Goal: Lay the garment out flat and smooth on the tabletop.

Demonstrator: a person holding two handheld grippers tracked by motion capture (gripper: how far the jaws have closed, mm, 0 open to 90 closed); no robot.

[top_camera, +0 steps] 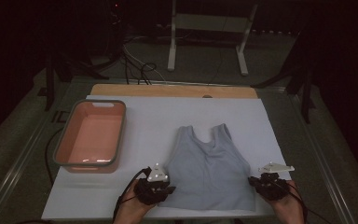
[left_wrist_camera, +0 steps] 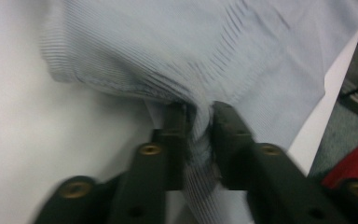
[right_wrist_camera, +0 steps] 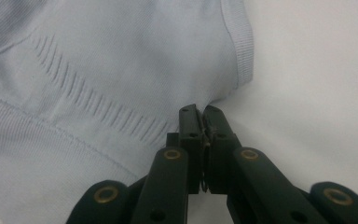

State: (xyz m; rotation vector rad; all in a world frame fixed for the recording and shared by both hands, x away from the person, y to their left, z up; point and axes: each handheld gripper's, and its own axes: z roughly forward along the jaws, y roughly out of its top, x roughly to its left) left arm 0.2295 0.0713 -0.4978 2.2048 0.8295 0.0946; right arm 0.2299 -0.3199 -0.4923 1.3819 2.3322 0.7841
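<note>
Quick count of what's on your table: one light blue tank top (top_camera: 208, 165), one pink tub (top_camera: 92, 135) with a grey rim, one white sheet (top_camera: 158, 116) covering most of the wooden table (top_camera: 172, 90), and two grippers, one in each of your hands. The tank top lies flat in the lower middle of the high view, straps pointing toward the top of the frame and hem toward you; the tub sits to its left, well apart from it, in the left half of the frame. Your left gripper (top_camera: 156, 185) is at the lower left corner of the top, and in the left gripper view (left_wrist_camera: 199, 128) you can see a bunched fold of the ribbed fabric squeezed between its two black jaws, so it's clamped down on cloth with only the thickness of that wad keeping them apart. Your right gripper (top_camera: 266, 181) sits at the lower right corner, and in the right gripper view (right_wrist_camera: 202, 116) its jaws are pressed nearly together, pinching the thin edge of the top right where the hem meets the white sheet.
</note>
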